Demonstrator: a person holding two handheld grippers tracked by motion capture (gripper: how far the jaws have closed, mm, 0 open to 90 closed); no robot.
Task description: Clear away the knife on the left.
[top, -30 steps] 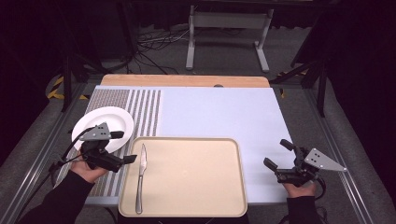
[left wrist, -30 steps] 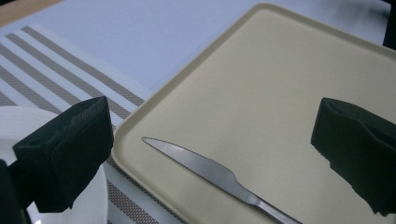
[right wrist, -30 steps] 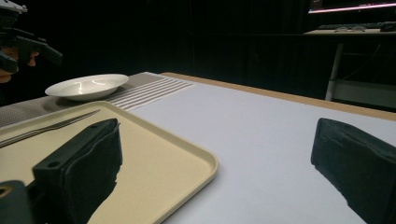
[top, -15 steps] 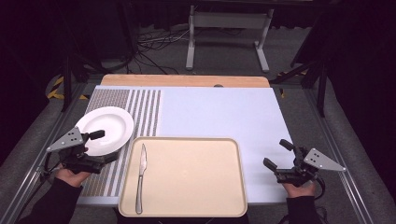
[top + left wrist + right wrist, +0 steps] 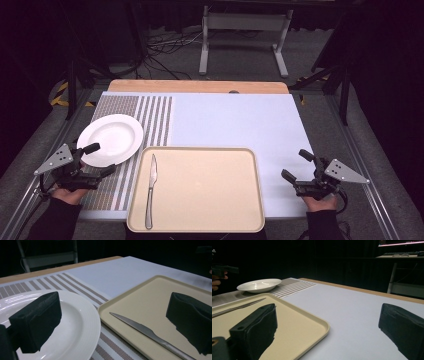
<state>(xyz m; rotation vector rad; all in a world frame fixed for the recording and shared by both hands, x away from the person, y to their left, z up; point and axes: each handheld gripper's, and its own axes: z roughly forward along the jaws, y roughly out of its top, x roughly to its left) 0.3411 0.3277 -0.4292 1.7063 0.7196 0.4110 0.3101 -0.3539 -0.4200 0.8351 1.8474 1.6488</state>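
Observation:
A beige tray (image 5: 210,190) lies at the table's front middle, with a metal knife (image 5: 150,190) lengthwise along its left side. Left of it a white plate (image 5: 110,139) rests on the striped mat. My left gripper (image 5: 99,159) hovers open just in front of the plate, empty, one jaw over the plate's rim. In the left gripper view the plate (image 5: 75,325), the tray (image 5: 150,305) and the knife (image 5: 150,333) show between the spread jaws. My right gripper (image 5: 298,166) stands open and empty right of the tray, over the white table top; its view shows the tray (image 5: 287,320).
A striped placemat (image 5: 145,115) covers the table's left part. The white table top (image 5: 235,120) stretches behind the tray to a wooden back edge (image 5: 200,86). A metal stand (image 5: 242,30) and cables lie on the floor beyond. Rails run along both table sides.
My left gripper has drawn back leftward from the tray's left edge to the front of the plate. The right gripper has stayed put.

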